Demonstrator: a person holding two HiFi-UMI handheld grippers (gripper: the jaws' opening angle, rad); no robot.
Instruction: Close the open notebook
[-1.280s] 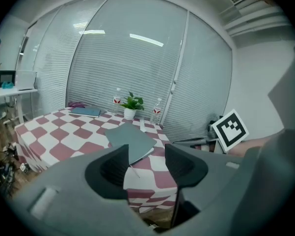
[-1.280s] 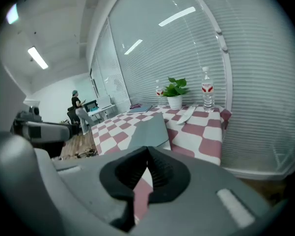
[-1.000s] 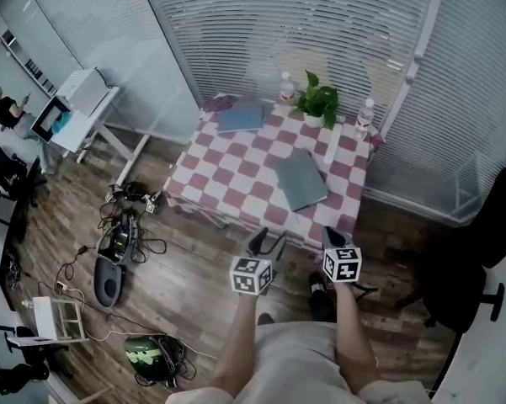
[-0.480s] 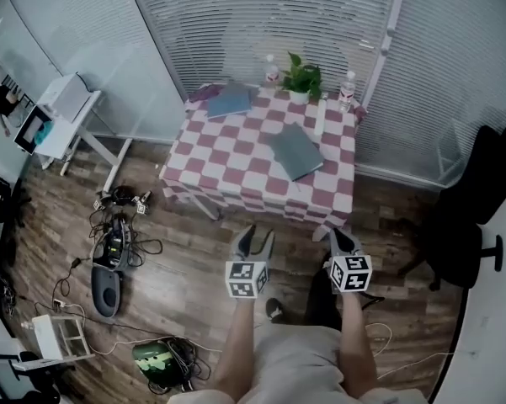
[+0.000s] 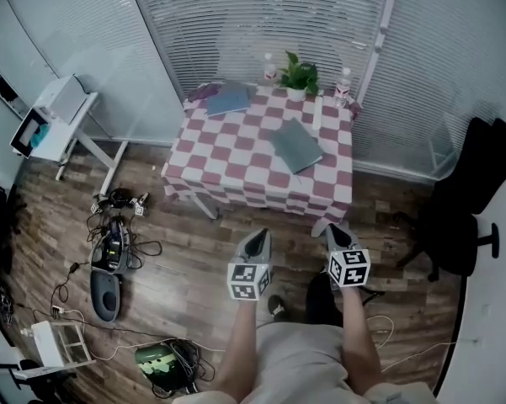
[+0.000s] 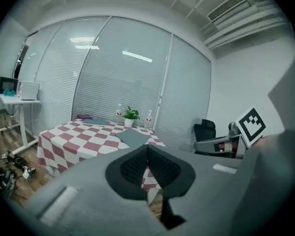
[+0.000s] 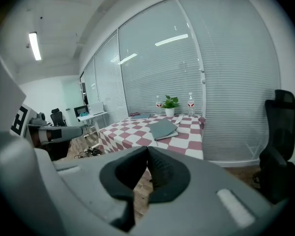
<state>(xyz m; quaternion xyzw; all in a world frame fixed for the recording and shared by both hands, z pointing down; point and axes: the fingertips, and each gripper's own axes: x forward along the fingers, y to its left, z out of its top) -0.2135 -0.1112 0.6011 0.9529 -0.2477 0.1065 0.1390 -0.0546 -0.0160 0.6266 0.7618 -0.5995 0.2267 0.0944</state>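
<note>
Change: The person has backed off from the checked surface (image 5: 227, 154), which now sits farther up the head view than it did a second ago. The left gripper (image 5: 257, 241), whose jaws stood apart then, has snapped together.
Floor: The wooden floor (image 5: 194, 268) now lies open between the person and the surface, with a tangle of cables (image 5: 114, 242) off to the left.
Surface: It stands against the blinds, well ahead of both grippers and out of their reach.
Office chair: The black office chair (image 5: 467, 192) stands to the right, clear of the surface.
Grey notebook: The grey notebook (image 5: 296, 145) lies flat and slightly askew on the right half of the surface. Its cover is up and no pages show, so it looks closed to me.
Blue notebook: The blue notebook (image 5: 229, 99) lies flat at the far left corner, also shut as far as I can tell.
Left gripper: Its jaws are together with nothing between them, held out over the floor.
Right gripper: The right gripper (image 5: 335, 236) has its jaws together too and is empty, level with the left one.
Potted plant: The potted plant (image 5: 298, 76) sits at the far edge with bottles (image 5: 344, 82) on either side.
Meaning: With the cover down, both grippers empty and the person stepped away, I judge the closing finished and nothing left to handle.
</note>
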